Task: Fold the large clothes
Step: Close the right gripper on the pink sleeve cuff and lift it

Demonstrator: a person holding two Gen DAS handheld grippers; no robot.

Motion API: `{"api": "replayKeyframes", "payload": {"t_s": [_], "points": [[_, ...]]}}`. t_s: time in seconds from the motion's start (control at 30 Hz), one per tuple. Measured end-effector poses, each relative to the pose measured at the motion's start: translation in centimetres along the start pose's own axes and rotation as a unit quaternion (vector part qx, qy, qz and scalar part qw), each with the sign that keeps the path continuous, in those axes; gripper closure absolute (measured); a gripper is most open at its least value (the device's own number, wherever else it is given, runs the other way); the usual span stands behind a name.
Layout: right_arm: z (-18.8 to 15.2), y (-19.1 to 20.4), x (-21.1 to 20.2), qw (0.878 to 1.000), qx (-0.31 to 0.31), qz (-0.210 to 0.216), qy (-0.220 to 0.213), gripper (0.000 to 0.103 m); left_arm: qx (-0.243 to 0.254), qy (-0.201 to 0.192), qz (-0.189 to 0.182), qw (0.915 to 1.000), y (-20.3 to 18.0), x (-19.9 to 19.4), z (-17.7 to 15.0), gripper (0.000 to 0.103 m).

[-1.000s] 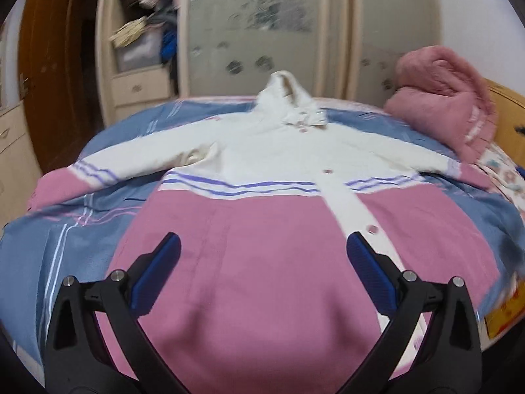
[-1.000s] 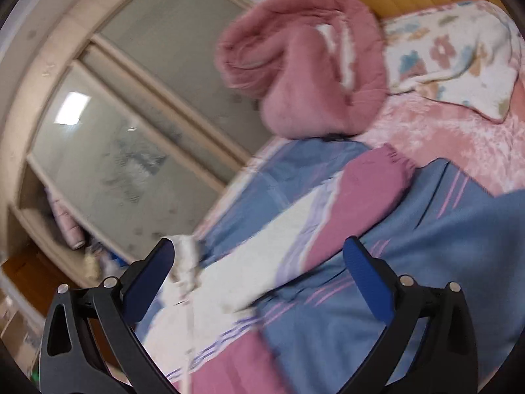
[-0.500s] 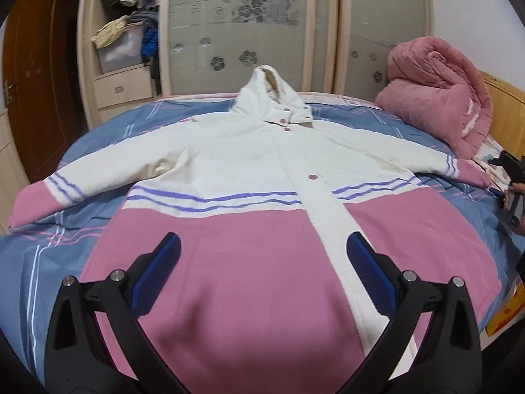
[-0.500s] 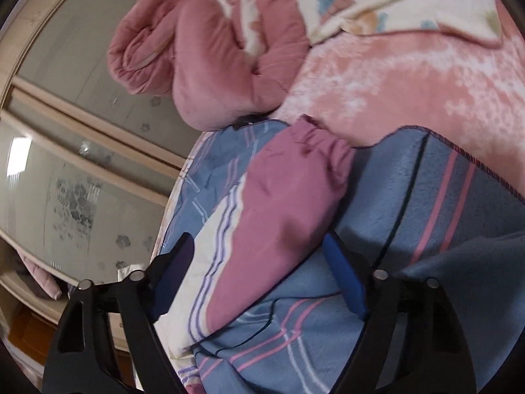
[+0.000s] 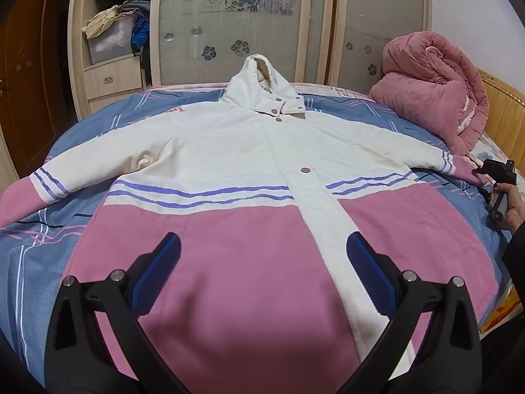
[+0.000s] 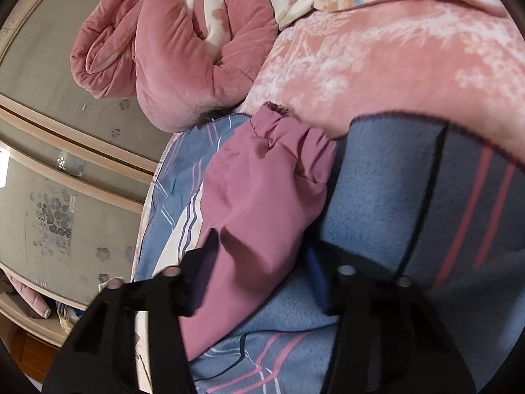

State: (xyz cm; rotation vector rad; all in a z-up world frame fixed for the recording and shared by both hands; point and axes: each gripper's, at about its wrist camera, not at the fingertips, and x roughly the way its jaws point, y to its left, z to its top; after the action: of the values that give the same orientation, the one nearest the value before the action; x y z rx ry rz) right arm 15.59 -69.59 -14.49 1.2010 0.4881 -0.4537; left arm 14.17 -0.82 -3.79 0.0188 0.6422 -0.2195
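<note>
The large hooded coat, white above and pink below with purple stripes [image 5: 249,177], lies face up and spread flat on the bed covered by a blue fleece blanket with pink and white stripes [image 5: 36,256]. Front snapped shut, both sleeves out to the sides, hood toward the wardrobe: a layout that suits folding the sleeves in first.

Left gripper [image 5: 262,272] hovers above the pink lower panel near the hem, fingers wide apart, holding nothing. Judged to be waiting while the other side works.

Right gripper [image 6: 262,269] is at the coat's pink sleeve end with its gathered elastic cuff [image 6: 262,184]. Its fingers straddle the sleeve, one each side, with a gap visible; the frame is blurred there, and I cannot tell whether the pads have touched the cloth. Judged step: taking the sleeve to carry it in over the chest.

Edges and room:
- The cuff lies near the blanket's dark stitched border, where the pink floral bedspread [image 6: 393,59] begins.
- The rolled pink plush quilt [image 6: 170,52] sits beyond the cuff, near but apart from it; inward travel leads away from it.
- The coat's chest is bare, so the sleeve has room to land.
- The hem reaches close to the near edge of the bed; little slack there.
- The far sleeve runs toward the opposite edge of the bed.
- The frosted-glass sliding wardrobe [image 5: 229,23] stands behind the hood, well apart.
</note>
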Motion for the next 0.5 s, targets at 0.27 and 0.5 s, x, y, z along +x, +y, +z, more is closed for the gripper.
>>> {"api": "replayKeyframes", "payload": {"t_s": [0.27, 0.5], "points": [[-0.8, 2.7, -2.3, 0.997, -0.038, 0.016, -0.066, 0.093, -0.016, -0.006, -0.002, 0.9999, 1.5, -0.8, 0.2, 0.002], [-4.2, 12.0, -6.9, 0.975, -0.145, 0.038, -0.163, 0.094, -0.023, -0.017, -0.002, 0.9996, 2.4, -2.0, 0.2, 0.002]]}}
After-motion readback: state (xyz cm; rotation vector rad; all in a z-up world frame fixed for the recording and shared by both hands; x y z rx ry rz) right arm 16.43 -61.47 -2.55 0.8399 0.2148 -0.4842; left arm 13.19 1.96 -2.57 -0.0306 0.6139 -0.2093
